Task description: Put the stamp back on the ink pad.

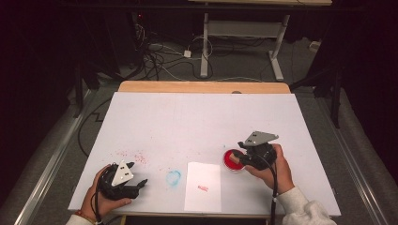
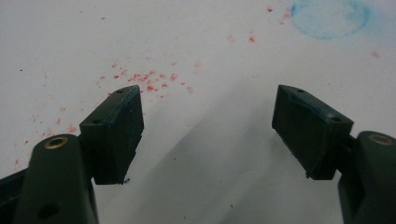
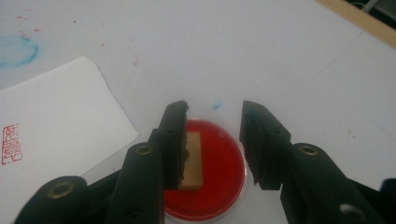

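Observation:
A round red ink pad (image 1: 230, 164) (image 3: 219, 179) lies at the table's right front. A small wooden stamp (image 3: 192, 158) stands on it. My right gripper (image 1: 236, 157) (image 3: 214, 123) is open and straddles the stamp. In the right gripper view the stamp touches the left jaw, and a clear gap separates it from the right jaw. A white paper sheet (image 1: 202, 180) (image 3: 56, 116) bearing a red seal print (image 1: 202, 188) (image 3: 10, 143) lies left of the pad. My left gripper (image 1: 138, 174) (image 2: 208, 121) rests open near the front left edge, with nothing between its jaws.
A blue ring stain (image 1: 173, 177) (image 2: 329, 18) (image 3: 16, 50) marks the white table cover (image 1: 202, 122) between the left gripper and the paper. Red ink specks (image 1: 133, 154) (image 2: 144, 81) are scattered ahead of the left gripper. A wooden table edge (image 1: 202, 86) runs along the far side.

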Demonstrator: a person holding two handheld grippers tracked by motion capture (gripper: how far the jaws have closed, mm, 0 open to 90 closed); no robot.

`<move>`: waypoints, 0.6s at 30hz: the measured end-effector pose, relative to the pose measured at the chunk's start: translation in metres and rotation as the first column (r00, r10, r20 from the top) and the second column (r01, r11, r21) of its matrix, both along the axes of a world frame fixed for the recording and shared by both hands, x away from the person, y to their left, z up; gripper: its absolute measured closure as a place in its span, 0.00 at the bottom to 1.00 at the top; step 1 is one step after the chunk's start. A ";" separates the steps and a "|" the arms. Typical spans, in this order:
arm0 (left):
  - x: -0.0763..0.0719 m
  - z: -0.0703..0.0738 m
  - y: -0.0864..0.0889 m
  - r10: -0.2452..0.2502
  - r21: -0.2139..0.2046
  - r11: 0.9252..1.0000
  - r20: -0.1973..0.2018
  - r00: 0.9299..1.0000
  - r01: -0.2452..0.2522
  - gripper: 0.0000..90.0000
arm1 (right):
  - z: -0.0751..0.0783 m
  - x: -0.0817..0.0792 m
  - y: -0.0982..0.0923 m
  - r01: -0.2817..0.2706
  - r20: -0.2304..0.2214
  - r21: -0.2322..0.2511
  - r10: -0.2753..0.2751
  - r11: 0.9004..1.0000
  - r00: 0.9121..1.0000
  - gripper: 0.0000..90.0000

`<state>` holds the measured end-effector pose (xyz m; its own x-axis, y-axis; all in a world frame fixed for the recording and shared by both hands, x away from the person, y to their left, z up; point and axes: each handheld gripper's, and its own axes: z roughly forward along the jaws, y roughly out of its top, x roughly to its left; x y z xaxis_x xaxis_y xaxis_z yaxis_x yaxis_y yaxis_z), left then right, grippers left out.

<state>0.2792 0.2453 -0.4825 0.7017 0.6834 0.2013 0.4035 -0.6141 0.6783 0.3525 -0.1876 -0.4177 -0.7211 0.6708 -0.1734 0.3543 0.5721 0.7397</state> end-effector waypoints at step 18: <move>0.000 0.000 -0.001 0.000 0.001 1.000 -0.002 1.000 0.000 0.27 | 0.007 -0.008 0.001 0.026 0.159 0.085 -0.039 0.996 0.987 0.36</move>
<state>0.2796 0.2447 -0.4828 0.7021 0.6833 0.2004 0.4048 -0.6145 0.6771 0.3446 -0.1865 -0.4104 -0.6661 0.7101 -0.2282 0.2448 0.4971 0.8324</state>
